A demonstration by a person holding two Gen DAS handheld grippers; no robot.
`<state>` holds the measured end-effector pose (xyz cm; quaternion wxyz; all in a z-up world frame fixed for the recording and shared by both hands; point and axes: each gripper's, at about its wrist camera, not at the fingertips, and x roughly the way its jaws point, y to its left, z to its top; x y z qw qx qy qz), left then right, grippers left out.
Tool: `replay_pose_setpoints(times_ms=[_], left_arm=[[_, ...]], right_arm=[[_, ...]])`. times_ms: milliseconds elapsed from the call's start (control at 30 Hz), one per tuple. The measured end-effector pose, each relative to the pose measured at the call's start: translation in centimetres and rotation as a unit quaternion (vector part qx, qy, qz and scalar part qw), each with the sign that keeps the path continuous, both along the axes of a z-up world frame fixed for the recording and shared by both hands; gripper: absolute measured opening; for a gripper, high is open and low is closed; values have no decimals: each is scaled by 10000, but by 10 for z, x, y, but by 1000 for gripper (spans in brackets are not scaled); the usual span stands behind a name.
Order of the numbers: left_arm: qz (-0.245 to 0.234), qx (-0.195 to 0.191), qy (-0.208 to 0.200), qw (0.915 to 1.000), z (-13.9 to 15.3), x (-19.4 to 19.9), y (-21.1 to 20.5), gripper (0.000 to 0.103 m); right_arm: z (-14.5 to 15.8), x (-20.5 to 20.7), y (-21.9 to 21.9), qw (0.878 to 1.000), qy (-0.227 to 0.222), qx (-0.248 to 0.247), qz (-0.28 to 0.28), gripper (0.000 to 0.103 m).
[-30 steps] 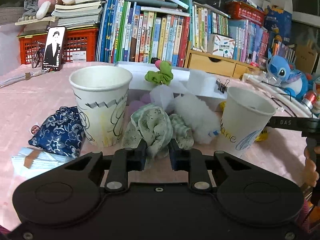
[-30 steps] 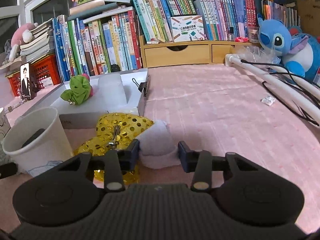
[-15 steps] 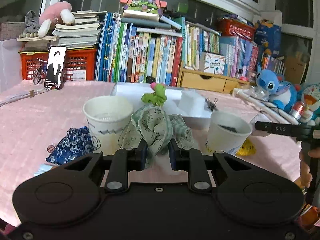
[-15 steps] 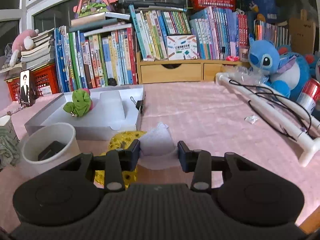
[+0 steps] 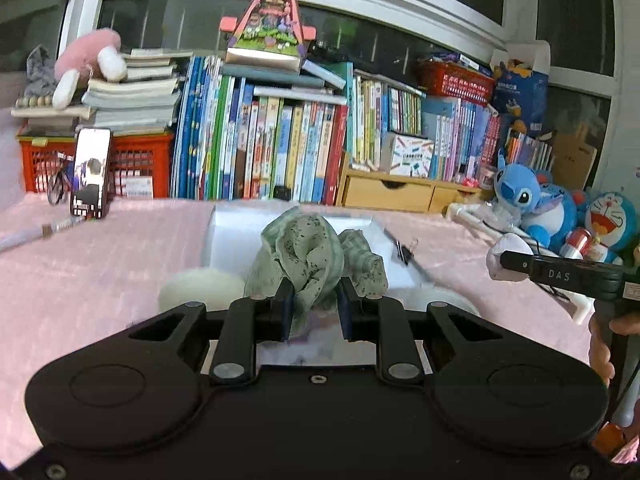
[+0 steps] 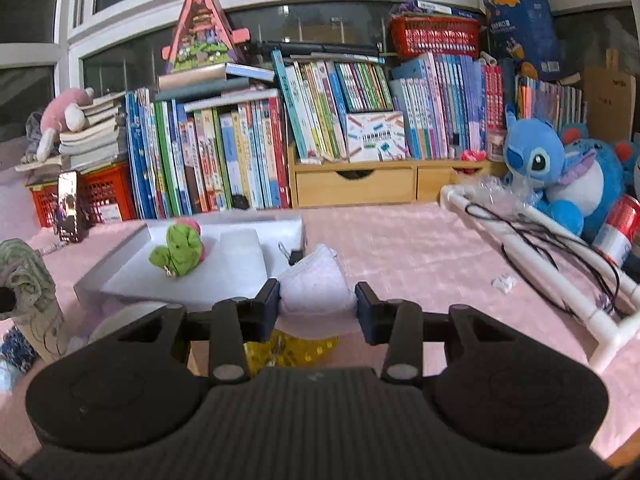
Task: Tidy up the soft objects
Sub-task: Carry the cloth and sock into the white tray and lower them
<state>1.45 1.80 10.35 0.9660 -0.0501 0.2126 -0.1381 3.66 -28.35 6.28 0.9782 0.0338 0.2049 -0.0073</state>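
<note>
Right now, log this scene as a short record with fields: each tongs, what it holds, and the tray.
left tongs: shut on the green speckled cloth, held clear above the pink tabletop
right tongs: shut on the white cloth
white tray: on the table ahead, holds a green scrunchie
under right tongs: gold sequin item on the table

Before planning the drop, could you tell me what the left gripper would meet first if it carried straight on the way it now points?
Probably the white tray directly ahead. The left gripper, shut on the green cloth, points towards it; depth is unclear.
</note>
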Motion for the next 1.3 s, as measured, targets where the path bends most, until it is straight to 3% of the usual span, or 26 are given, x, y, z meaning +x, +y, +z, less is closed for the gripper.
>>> replay_pose_setpoints(times_ms=[133,467,767,1033,1300], left_arm=[[-20,65,-93,9999,18,16,-2,21],[-96,55,258,9996,45,72,-6,21],[-101,-22,976,9952,47,144,-9,21],[-70,-202,1861,9823,28,198,-6,21],[-104,-319,2702,9622,-5,233,-17,21]], right_arm=[[14,10,0,9998,-98,93,114,45],[32,52,11,9984,22,215,532,46],[35,101,24,9952,477,220,827,46],[22,135,31,9888,1063,343,988,46],[-2,160,34,9773,1769,447,1077,46]])
